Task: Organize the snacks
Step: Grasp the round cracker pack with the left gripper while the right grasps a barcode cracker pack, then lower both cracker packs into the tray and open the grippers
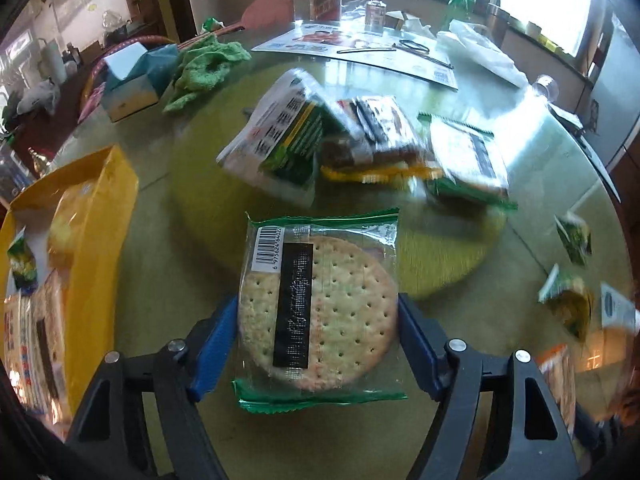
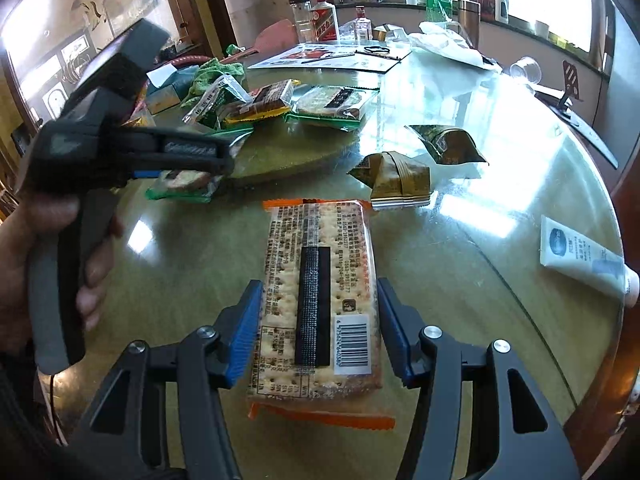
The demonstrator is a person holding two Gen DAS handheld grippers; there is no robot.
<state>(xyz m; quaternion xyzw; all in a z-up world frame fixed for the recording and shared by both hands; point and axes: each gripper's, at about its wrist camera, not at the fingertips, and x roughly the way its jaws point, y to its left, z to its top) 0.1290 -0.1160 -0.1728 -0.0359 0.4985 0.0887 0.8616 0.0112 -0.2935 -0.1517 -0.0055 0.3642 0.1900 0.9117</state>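
Left gripper [image 1: 318, 304]: I have the round pack [image 1: 320, 312] between the blue pads, and both pads sit against its sides, so I call it gripped. The pack is clear with green ends, barcode on its far left corner. I can't tell whether it is off the table [image 1: 160, 280] or resting on it.

Right gripper [image 2: 319, 284]: clamped on the long pack [image 2: 316, 304], with orange ends and the barcode near right. Left pad is touching; the right one is touching or a hair off. I can't tell whether it is lifted either.

In the right view, my left hand [image 2: 24, 264] holds the other gripper at near left, pointed down over the round pack.

Near left of the table: an open yellow bag [image 1: 108, 216] lying flat, with a few snacks inside.

Right side, mid table: two gold packets [image 2: 396, 180] just beyond the long pack, touching each other. A white tube [image 2: 580, 256] lies well apart, by the right edge.

Middle, further out: a pile of packs [image 1: 360, 148] on the round centre disc, overlapping and partly blurred.

Far left: a green cloth [image 1: 208, 64] just beside a tissue box [image 1: 132, 80].

Far edge: a flyer [image 1: 352, 46], then bottles [image 2: 324, 20] by the windows.
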